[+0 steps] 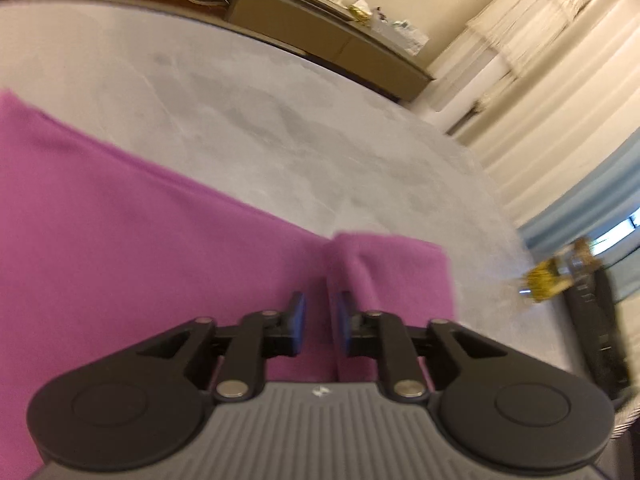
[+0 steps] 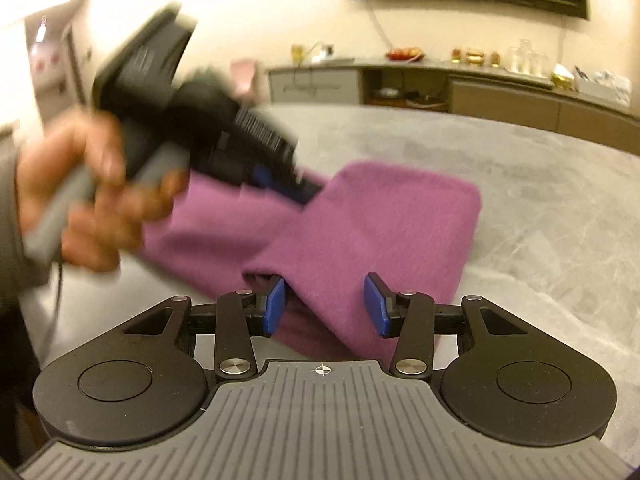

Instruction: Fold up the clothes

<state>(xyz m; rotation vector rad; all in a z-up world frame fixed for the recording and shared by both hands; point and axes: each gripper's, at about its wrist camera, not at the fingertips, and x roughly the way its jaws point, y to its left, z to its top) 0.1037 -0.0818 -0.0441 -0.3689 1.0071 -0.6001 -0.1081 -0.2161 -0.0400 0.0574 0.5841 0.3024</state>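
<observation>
The purple garment (image 2: pixel 360 220) lies on the grey surface (image 2: pixel 540 184), partly folded, with one flap turned over so that its rounded corner sits ahead and to the right of the right tool (image 2: pixel 326 306). That tool's blue pads (image 2: pixel 276 306) stand well apart, and the near edge of the folded flap runs between them; the left pad sits just against the cloth's edge, the right pad is clear of it, so nothing is gripped. The left tool (image 1: pixel 320 328) hangs low over the garment with a narrow gap between its pads, and a raised ridge of the purple cloth (image 1: pixel 328 272) rises in that gap; whether the pads press on it cannot be told. From the right wrist view the left tool is blurred, held by a hand (image 2: pixel 80 196) at the left, its tip down on the cloth beyond the right tool.
</observation>
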